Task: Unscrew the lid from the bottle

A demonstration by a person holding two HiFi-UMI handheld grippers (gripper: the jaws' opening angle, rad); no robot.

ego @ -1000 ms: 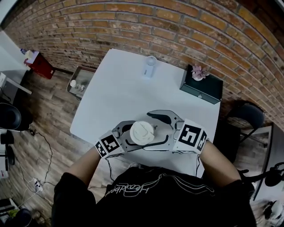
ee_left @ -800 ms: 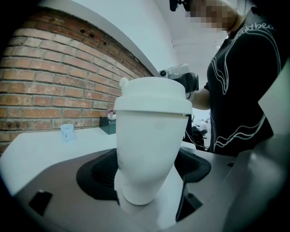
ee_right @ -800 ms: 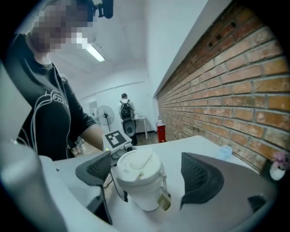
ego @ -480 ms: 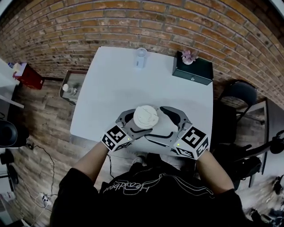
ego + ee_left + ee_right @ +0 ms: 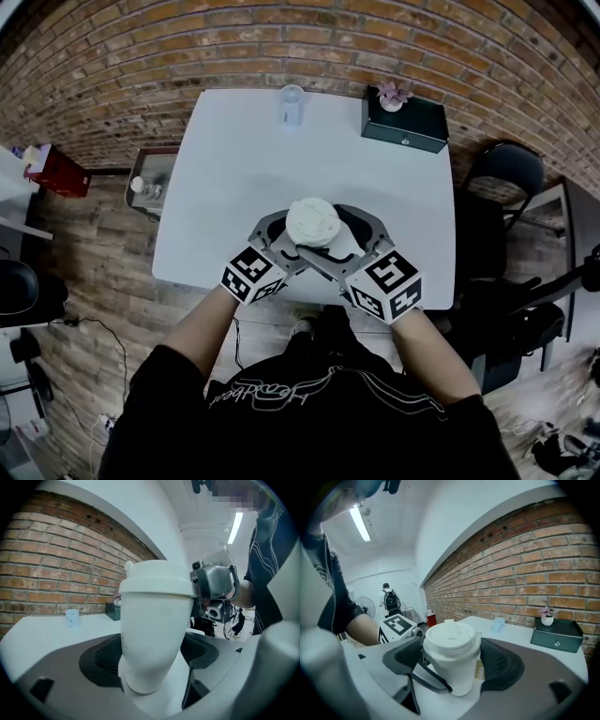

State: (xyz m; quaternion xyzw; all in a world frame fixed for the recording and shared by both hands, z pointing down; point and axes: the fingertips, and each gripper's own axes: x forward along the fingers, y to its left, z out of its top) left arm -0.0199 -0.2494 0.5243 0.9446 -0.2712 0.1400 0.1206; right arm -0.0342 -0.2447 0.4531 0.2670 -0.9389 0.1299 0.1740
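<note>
A white bottle shaped like a cup (image 5: pixel 313 222) with a white lid (image 5: pixel 451 637) is held over the near part of the white table (image 5: pixel 234 159). My left gripper (image 5: pixel 291 240) comes in from the left and is shut on the bottle's body (image 5: pixel 150 634) below the lid. My right gripper (image 5: pixel 328 236) comes in from the right, its jaws either side of the lid. Those jaws have just been closing, and in the right gripper view both pads (image 5: pixel 499 665) touch the lid's rim. The left gripper's finger (image 5: pixel 426 679) crosses under the lid.
At the table's far edge stand a small clear cup (image 5: pixel 292 103) and a dark green box (image 5: pixel 405 120) with a potted flower (image 5: pixel 392 94). A chair (image 5: pixel 506 187) is to the table's right. On the floor at the left sit a tray (image 5: pixel 150 183) and a red box (image 5: pixel 52 169).
My right gripper has rolled, so its marker cube now faces up nearer my body, and its jaws have closed in on the lid. The left gripper and the bottle have stayed put.
</note>
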